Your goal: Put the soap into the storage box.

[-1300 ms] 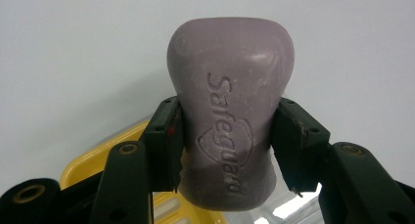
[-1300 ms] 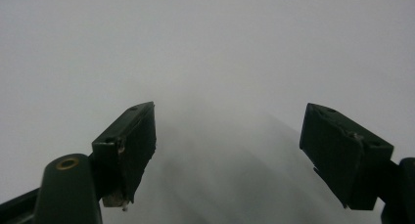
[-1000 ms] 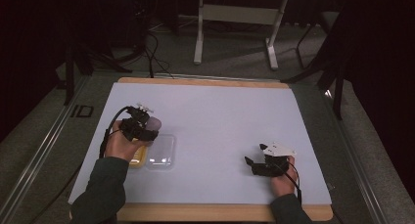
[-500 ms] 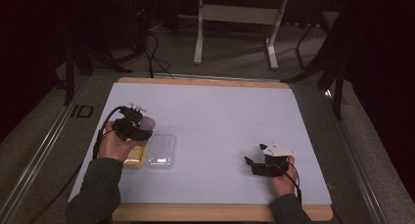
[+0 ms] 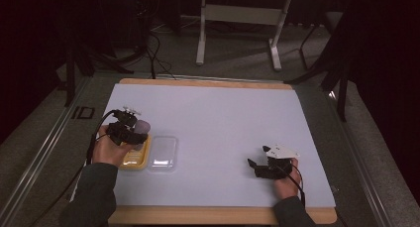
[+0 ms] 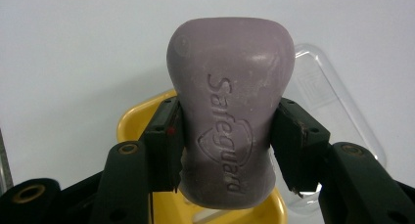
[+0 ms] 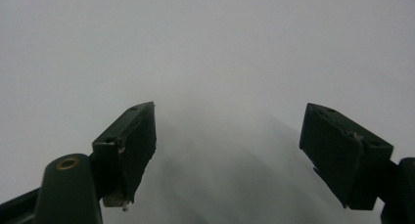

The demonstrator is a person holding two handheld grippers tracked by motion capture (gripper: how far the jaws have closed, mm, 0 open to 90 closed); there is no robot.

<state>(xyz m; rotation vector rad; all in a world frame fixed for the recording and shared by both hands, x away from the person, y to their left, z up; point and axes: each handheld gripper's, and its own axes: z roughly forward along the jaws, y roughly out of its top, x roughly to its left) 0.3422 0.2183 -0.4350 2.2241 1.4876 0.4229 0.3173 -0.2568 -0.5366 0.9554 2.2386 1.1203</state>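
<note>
Soap (image 6: 230, 111), a purple bar stamped with a brand name, sits clamped between the black jaws of the left gripper (image 6: 226, 136), whose pads press on its two long edges about the bar's lower half, so the rounded upper end stands out well past the fingertips. It looks like a stiff, solid, fairly hefty lump for its size with a smooth, waxy skin, so I judge it could slip if squeezed on its curved shoulders; the flat narrow edges near the middle, where the pads now bear, seem the safest hold, and firm pressure should mark it no more than a little. In the high view the left gripper (image 5: 130, 131) holds the soap (image 5: 142, 126) just above a yellow soap dish (image 5: 132, 157), which lies near the left edge of the table (image 5: 223, 113), towards its near left corner. A clear plastic lid (image 5: 163, 151) lies flat just beside the dish on its right. Well apart, near the table's near right corner, the right gripper (image 5: 255, 166) rests low over the white sheet with its jaws standing wide apart and nothing between them (image 7: 227, 150).
</note>
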